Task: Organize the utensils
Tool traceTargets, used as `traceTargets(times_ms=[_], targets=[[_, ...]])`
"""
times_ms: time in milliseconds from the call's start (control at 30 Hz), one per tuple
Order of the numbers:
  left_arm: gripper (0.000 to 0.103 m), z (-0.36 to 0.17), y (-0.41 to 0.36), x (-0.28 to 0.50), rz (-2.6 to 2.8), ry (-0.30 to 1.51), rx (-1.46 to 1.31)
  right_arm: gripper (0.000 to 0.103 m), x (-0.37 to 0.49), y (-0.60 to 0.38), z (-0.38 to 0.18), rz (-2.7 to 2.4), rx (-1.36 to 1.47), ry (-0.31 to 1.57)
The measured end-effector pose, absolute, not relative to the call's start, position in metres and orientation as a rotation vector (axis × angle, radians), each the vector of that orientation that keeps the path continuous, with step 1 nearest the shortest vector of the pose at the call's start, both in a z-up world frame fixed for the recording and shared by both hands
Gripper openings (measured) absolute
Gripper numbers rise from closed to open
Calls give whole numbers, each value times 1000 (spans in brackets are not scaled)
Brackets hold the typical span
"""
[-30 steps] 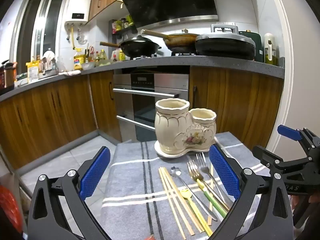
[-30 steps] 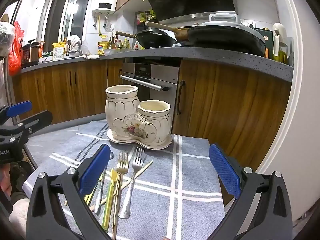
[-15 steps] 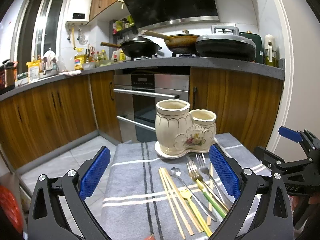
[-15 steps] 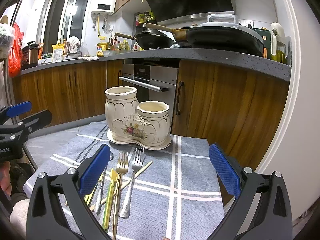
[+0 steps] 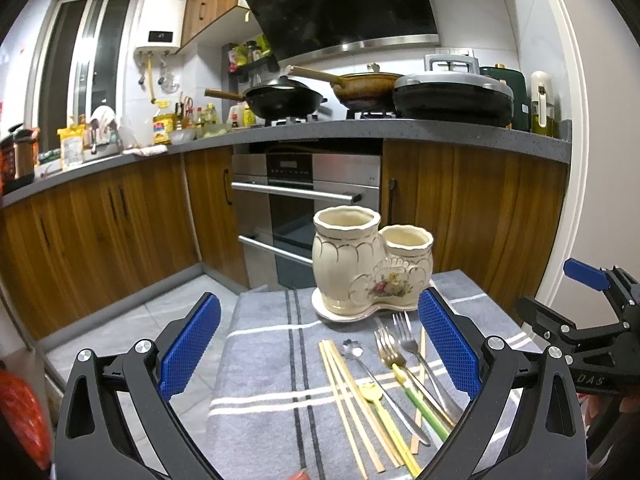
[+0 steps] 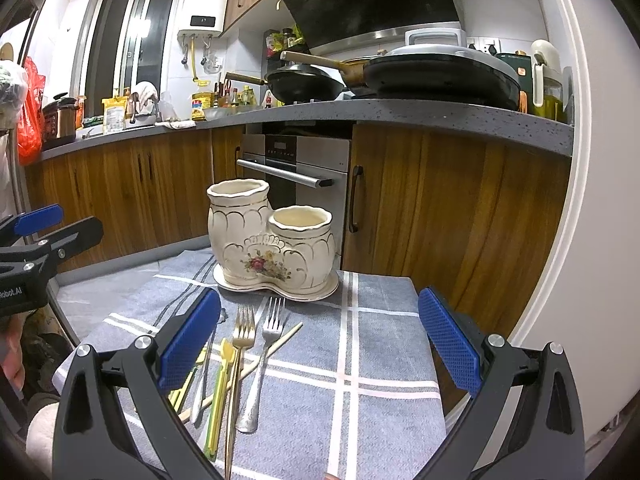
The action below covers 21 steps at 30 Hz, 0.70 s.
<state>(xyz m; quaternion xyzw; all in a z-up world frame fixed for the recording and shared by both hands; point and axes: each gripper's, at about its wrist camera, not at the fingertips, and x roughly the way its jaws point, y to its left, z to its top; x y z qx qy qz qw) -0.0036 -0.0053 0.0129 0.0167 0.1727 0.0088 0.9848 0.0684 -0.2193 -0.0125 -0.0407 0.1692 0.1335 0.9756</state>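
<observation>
A cream ceramic double-pot utensil holder (image 5: 370, 268) (image 6: 270, 244) stands empty on its saucer at the far end of a grey striped cloth (image 5: 272, 380) (image 6: 384, 344). In front of it lie wooden chopsticks (image 5: 352, 396), a steel spoon (image 5: 380, 384), a gold fork (image 5: 390, 354) (image 6: 242, 336), a silver fork (image 5: 412, 344) (image 6: 266, 356) and yellow-green utensils (image 5: 424, 404) (image 6: 220, 392). My left gripper (image 5: 318, 352) hovers open above the chopsticks and spoon. To the right of the utensils, my right gripper (image 6: 318, 348) stays open over bare cloth, holding nothing.
Wooden kitchen cabinets (image 5: 472, 216) and a steel oven (image 5: 308, 208) stand just behind the small table. The countertop (image 6: 400, 114) above carries pans and bottles. The cloth's right edge (image 6: 428, 332) drops off beside a white wall. Tiled floor (image 5: 120, 332) lies left of the table.
Both grippers have drifted slightly, the holder sitting a little lower in each view. Nothing on the cloth has moved, and both grippers stay open.
</observation>
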Motion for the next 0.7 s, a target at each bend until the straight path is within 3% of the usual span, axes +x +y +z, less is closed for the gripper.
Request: traceTargets(times_ms=[700], targets=[[98, 23, -7, -13, 20, 333, 35, 98, 64, -219, -11, 277, -87, 324]])
